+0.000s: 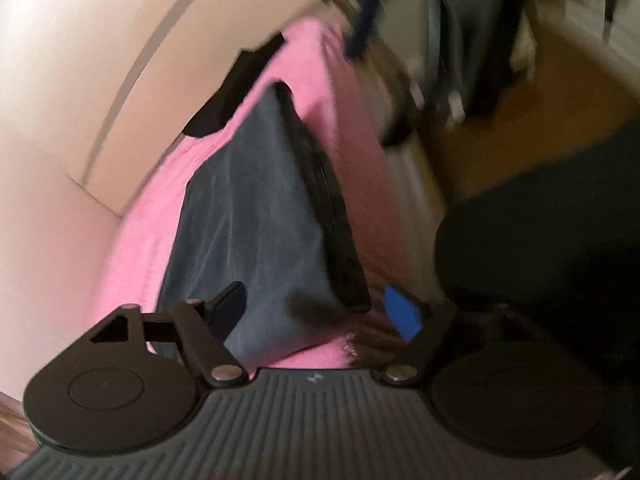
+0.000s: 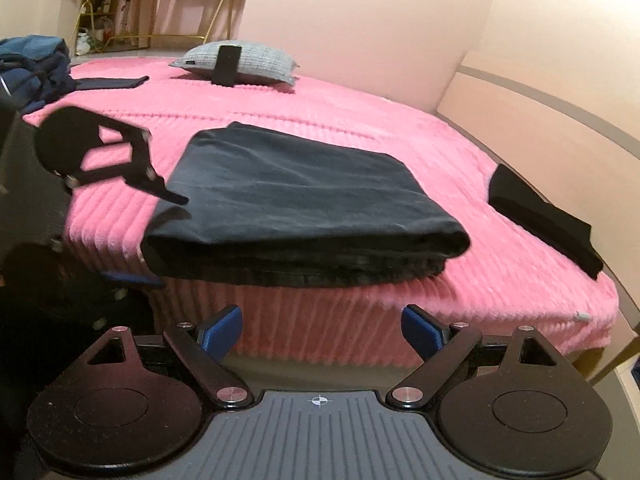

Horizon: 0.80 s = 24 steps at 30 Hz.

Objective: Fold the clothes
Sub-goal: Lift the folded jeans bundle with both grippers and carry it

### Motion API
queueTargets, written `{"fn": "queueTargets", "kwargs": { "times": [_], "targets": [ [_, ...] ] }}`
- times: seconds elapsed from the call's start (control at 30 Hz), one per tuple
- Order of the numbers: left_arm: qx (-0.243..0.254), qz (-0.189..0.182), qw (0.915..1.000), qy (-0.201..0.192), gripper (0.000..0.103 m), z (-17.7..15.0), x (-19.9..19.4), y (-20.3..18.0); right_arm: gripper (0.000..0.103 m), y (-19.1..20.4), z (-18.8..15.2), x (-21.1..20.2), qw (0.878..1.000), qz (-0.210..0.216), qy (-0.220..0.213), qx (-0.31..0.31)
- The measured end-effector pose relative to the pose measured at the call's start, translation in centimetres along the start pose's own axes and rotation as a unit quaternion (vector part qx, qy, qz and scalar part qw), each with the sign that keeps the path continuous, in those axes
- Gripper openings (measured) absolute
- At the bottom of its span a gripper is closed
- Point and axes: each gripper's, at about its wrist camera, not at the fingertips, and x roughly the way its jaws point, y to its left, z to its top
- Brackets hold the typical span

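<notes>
Your left gripper [image 2: 168, 236], spread wide, straddles the folded grey garment's [image 2: 304, 200] left end; your right gripper [image 2: 322, 330] hangs parted in front

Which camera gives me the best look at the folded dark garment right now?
Right wrist: the folded dark garment shows whole and sharp at the edge of the pink bedspread. Left wrist view shows it close, blurred and partly cropped.

motion-blurred clutter [image 1: 460, 40] beyond the bed, nothing identifiable
</notes>
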Motion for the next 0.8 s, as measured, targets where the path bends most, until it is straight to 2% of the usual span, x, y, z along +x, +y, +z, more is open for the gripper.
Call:
{"fn": "queueTargets", "kwargs": {
  "times": [0.07,0.1,0.2,0.27,0.47,0.6,0.67,0.8],
  "targets": [
    [0.028,0.019,0.9990,0.029,0.053,0.7,2.0,-1.3,0.089,-0.4,-0.2,-0.4,1.000,-0.007,0.002,-0.001],
    [0.036,0.026,0.9982,0.041,0.052,0.9,2.8,-1.6,0.089,-0.6,-0.3,-0.6,1.000,-0.011,0.003,-0.002],
    [0.015,0.016,0.9990,0.039,0.030,1.1,2.4,-0.2,0.089,-1.0,-0.4,-1.0,1.000,-0.017,0.002,-0.006],
    [0.005,0.019,0.9995,0.025,0.025,0.6,0.7,1.8,0.089,-0.9,-0.2,-1.0,1.000,-0.019,-0.003,-0.016],
    [-0.002,0.040,0.9985,0.038,0.024,-3.3,-1.2,8.4,0.089,2.2,1.6,1.5,0.995,-0.004,-0.025,-0.100],
    [-0.035,0.020,0.9980,0.050,0.024,-7.1,-0.7,10.5,0.089,5.6,2.5,4.1,0.985,0.022,-0.043,-0.163],
    [-0.076,-0.002,0.9958,0.051,0.023,-9.1,-0.4,11.6,0.089,7.5,2.9,5.4,0.975,0.011,-0.060,-0.213],
    [-0.112,-0.014,0.9928,0.039,0.022,-9.3,-0.7,12.3,0.090,7.0,2.5,8.1,0.959,-0.031,-0.059,-0.277]
  ]
}}
